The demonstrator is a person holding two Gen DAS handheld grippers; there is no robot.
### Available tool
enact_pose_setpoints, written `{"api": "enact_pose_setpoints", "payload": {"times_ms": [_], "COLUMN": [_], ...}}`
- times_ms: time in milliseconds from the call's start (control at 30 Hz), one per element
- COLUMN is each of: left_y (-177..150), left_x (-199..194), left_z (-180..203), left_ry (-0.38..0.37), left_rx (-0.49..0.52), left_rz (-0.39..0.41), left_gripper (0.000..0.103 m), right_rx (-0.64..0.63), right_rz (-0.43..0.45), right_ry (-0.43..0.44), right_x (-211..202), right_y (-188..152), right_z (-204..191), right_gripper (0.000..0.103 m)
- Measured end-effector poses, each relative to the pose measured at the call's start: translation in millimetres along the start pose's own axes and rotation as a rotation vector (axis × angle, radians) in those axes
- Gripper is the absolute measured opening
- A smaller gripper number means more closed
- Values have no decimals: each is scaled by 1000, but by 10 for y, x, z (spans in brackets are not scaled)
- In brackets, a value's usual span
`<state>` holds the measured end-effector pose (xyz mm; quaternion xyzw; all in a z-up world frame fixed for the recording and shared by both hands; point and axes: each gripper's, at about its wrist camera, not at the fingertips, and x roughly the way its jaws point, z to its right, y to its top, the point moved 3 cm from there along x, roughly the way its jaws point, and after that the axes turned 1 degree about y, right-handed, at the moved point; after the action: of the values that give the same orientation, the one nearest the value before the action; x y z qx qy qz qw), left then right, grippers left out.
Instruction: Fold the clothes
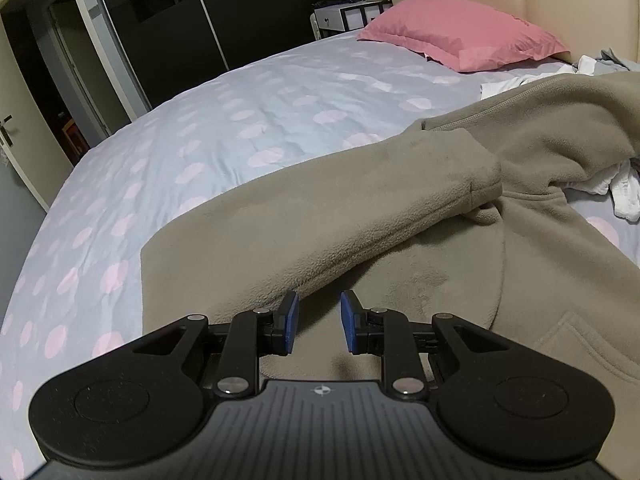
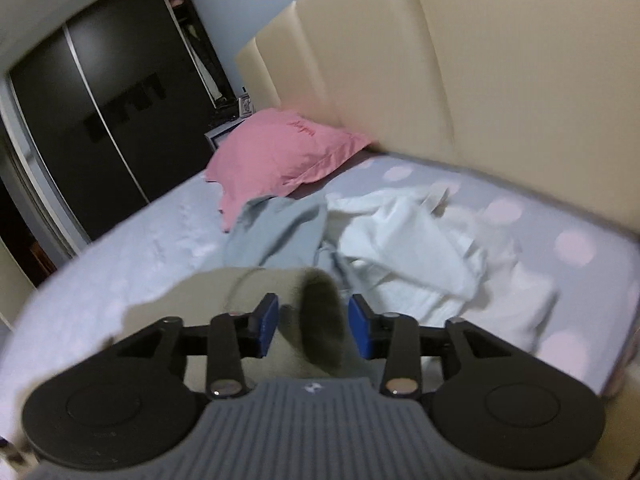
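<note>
Fleece jacket (image 1: 360, 216), a taupe one, lies spread across the bed (image 1: 200, 140), on the polka-dot cover toward the foot end and well away from the pink pillow (image 1: 460, 32) at the headboard (image 2: 480, 80). One sleeve is folded across the jacket's body, its cuff ending near the collar.

The left gripper (image 1: 319, 322) hangs just over the jacket's lower part, farther from the pillow than the folded sleeve is. Its blue-padded fingers (image 1: 290, 320) stand a small way apart with nothing between them, only the fleece lying below.

The right gripper (image 2: 313, 326) is over the jacket's edge on the side nearer the headboard. Its fingers stand moderately apart, and a dark, rounded fold of the fleece sits in the gap; the pads do not appear to press on it, though the view is blurred.

Between that gripper and the pillow lies a crumpled grey-blue garment (image 2: 276, 232), and beside it a heap of white clothes (image 2: 420, 248), both close to the headboard. A dark wardrobe (image 2: 100, 120) stands beyond the pillow, past the bed's far side.
</note>
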<state>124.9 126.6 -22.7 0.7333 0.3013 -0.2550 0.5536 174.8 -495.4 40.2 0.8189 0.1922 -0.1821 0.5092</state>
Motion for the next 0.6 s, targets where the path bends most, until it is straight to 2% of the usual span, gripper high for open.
{"api": "enact_pose_setpoints", "payload": {"times_ms": [67, 133, 167, 267, 367, 467, 600], "left_y": [5, 11, 13, 32, 72, 106, 167], "left_x": [-7, -14, -20, -35, -51, -63, -77], "left_z": [7, 17, 20, 21, -7, -57, -147], "left_ry": [-4, -8, -10, -23, -43, -58, -66], "left_rx": [-2, -3, -4, -14, -48, -77, -115], "left_rz": [3, 5, 6, 13, 23, 23, 19], "left_gripper": [21, 21, 21, 21, 21, 21, 21], "right_rx": [54, 58, 49, -6, -24, -36, -108], "right_rz": [-34, -31, -18, 81, 174, 222, 224], "right_ry": [40, 37, 30, 38, 94, 182, 274], "right_x": [85, 129, 125, -5, -130, -228, -244], "right_y": [-12, 24, 57, 229, 428, 533, 486], "right_z": [-43, -180, -271, -689, -1226, -1897, -2825], "right_gripper": [45, 25, 11, 8, 7, 7, 7]}}
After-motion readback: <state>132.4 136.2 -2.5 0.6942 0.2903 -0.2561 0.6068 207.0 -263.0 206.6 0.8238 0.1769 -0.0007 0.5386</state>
